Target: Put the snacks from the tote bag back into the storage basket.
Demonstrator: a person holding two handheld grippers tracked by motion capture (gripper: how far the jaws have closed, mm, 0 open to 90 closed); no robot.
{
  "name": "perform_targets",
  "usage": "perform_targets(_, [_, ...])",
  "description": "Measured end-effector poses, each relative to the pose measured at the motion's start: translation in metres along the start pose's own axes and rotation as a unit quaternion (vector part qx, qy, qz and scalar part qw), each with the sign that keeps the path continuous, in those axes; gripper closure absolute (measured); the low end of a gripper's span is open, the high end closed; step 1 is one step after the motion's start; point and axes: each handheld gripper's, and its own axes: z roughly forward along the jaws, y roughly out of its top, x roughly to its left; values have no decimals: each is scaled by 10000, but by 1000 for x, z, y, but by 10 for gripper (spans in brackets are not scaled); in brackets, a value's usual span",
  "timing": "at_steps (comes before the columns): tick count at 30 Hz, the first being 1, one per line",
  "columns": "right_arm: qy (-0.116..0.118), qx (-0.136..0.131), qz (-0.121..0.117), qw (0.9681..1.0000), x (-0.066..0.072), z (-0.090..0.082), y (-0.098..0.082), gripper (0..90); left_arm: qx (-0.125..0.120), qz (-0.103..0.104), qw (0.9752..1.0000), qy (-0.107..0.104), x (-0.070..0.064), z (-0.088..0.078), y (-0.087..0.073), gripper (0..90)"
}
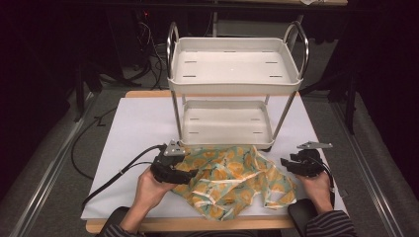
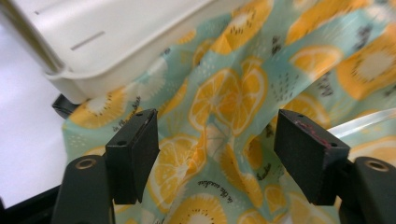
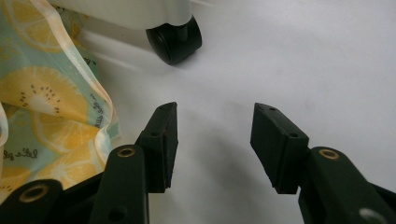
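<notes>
Here the cart (image 1: 236,79) has 2 bare trays, cloth (image 1: 232,180) at its foot

A two-tier cart (image 1: 236,74) stands at the middle of the surface (image 1: 138,123), toward its far edge, one shelf above the other. A cloth (image 1: 232,180) lies crumpled before the cart, toward the near edge, its far part touching the cart's lower tray, beside a cart wheel (image 3: 173,41). The left gripper (image 1: 170,168) sits at the cloth's left end with its fingers (image 2: 133,149) over the cloth, while the right gripper (image 1: 302,163) sits just beyond the cloth's right end, over bare surface toward the right edge.
</notes>
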Motion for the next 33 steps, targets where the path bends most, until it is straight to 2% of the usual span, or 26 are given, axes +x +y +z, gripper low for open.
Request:
perform_targets(8, [26,17,-16,10000,0,0,0,529,27,44,9998,-188,-8,2,-3,335])
perform_targets(17, [45,16,-6,10000,0,0,0,534,136,75,9998,-138,-9,10,-7,349])
perform_targets(20, [58,31,-31,10000,0,0,0,536,183,36,9997,-175,-10,11,-8,417])
perform_targets(23, [59,32,-41,10000,0,0,1,536,67,84,9996,-280,-11,12,-10,496])
perform_targets(33, [67,45,-43,10000,1,1,1,534,195,78,9995,-251,-12,15,-14,719])
